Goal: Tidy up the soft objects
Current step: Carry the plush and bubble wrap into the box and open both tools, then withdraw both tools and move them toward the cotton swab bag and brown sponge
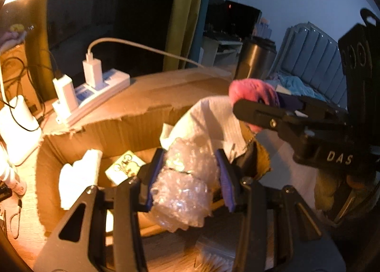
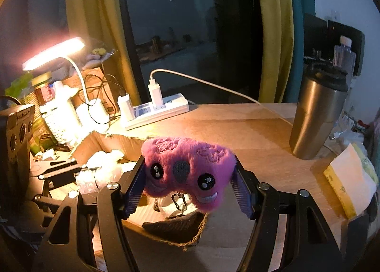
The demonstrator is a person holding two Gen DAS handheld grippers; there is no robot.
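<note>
Bubble wrap [image 1: 182,184] is clamped between the left gripper [image 1: 187,177] jaws above the cardboard box [image 1: 133,119]; a pink plush toy [image 2: 187,172] is pinched by the right gripper [image 2: 187,186] nearby. Either could be dropped outside (grips look shallow) if squeezed loosely.

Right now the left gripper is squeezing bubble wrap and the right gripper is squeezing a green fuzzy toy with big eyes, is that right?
Almost. The left gripper does clamp the bubble wrap, but the fuzzy toy in the right gripper is pink-purple, not green. The right wrist view shows its colour and big black eyes clearly.
</note>
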